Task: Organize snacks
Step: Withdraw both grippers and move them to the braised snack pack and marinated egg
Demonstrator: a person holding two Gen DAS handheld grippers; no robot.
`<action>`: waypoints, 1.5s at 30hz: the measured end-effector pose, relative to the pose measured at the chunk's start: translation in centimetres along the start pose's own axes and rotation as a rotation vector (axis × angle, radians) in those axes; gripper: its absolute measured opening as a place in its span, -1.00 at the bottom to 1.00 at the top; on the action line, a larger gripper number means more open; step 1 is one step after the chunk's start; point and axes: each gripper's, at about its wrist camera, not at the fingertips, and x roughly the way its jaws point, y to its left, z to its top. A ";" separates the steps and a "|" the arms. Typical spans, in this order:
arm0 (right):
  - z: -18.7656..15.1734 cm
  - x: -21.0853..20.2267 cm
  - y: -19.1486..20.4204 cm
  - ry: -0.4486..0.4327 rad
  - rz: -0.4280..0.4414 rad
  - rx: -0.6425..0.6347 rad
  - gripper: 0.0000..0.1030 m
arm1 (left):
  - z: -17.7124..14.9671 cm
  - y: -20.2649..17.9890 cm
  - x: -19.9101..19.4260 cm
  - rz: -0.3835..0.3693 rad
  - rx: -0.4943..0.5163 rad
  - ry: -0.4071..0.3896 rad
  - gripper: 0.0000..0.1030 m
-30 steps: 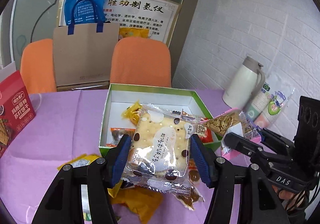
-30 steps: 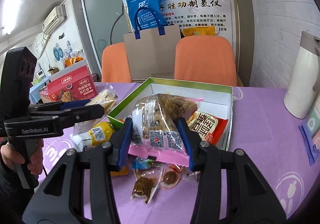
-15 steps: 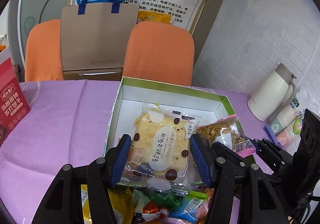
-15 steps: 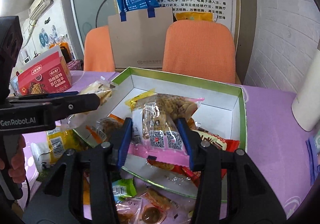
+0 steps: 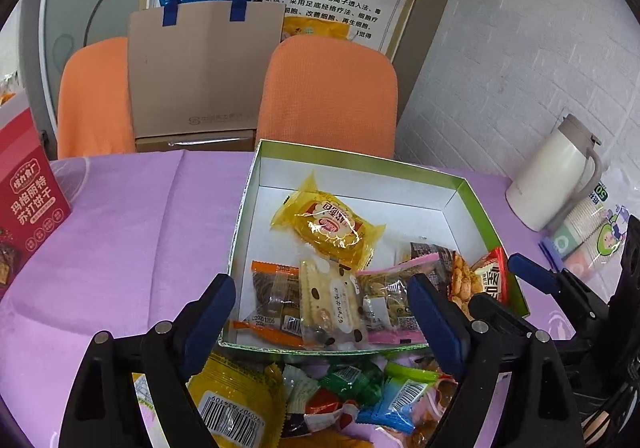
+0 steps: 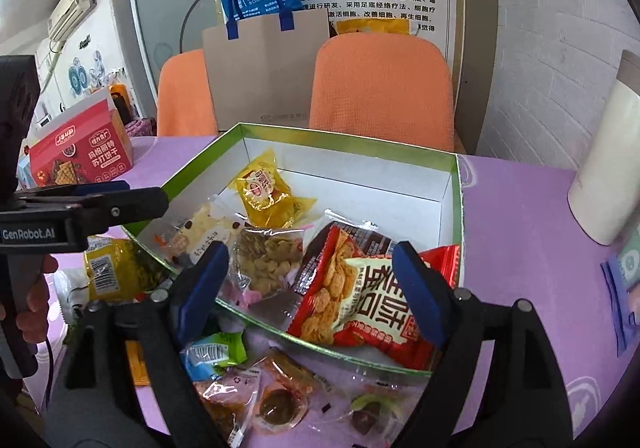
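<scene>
Your left gripper (image 5: 320, 304) sits over the near edge of the green-rimmed box (image 5: 472, 192); jaws are opening, already wide, pads clear of everything. The spotted cracker pack (image 5: 330, 298) lies flat on the box floor between the pads, touching neither. Just right of it is the pink-edged nut pack (image 5: 384, 296), also in the box.

Your right gripper (image 6: 308, 288) hangs over the box's near right corner; jaws opening too, spread wide, nothing pinched. In that view the pink-edged nut pack (image 6: 268, 260) lies loose behind the left pad, and the red chip bag (image 6: 360, 296) fills most of the gap between the pads, draped over the box's near wall. I can't tell whether the right pad touches the bag.

Also in the box: a yellow cake pack (image 5: 328, 226) toward the middle and an orange-ended brown pack (image 5: 274, 290) at near left.

Still out on the purple bench (image 5: 120, 232), just in front of the box: a yellow barcode pack (image 5: 236, 396), green candy wrappers (image 5: 356, 378), a blue-and-white packet (image 5: 392, 404), and clear-wrapped brown sweets (image 6: 276, 404).

Red cracker carton (image 5: 28, 216) stands far left; white thermos jug (image 5: 556, 180) far right, well apart from the box.
</scene>
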 end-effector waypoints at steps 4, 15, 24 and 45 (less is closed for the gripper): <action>-0.2 -3.0 0.2 -0.024 0.032 0.016 0.71 | -0.5 -0.8 -2.5 -0.007 0.026 -0.031 0.74; -4.1 -13.1 0.9 -0.185 0.029 0.033 0.88 | -5.9 -2.9 -8.9 -0.093 0.050 -0.077 0.74; -9.7 -13.5 -0.7 -0.126 -0.016 0.128 0.88 | -11.1 -4.3 -7.9 -0.136 0.017 -0.015 0.74; -13.2 -10.6 -2.2 -0.016 0.016 0.230 0.88 | -13.6 -7.6 1.1 -0.154 0.051 0.160 -0.01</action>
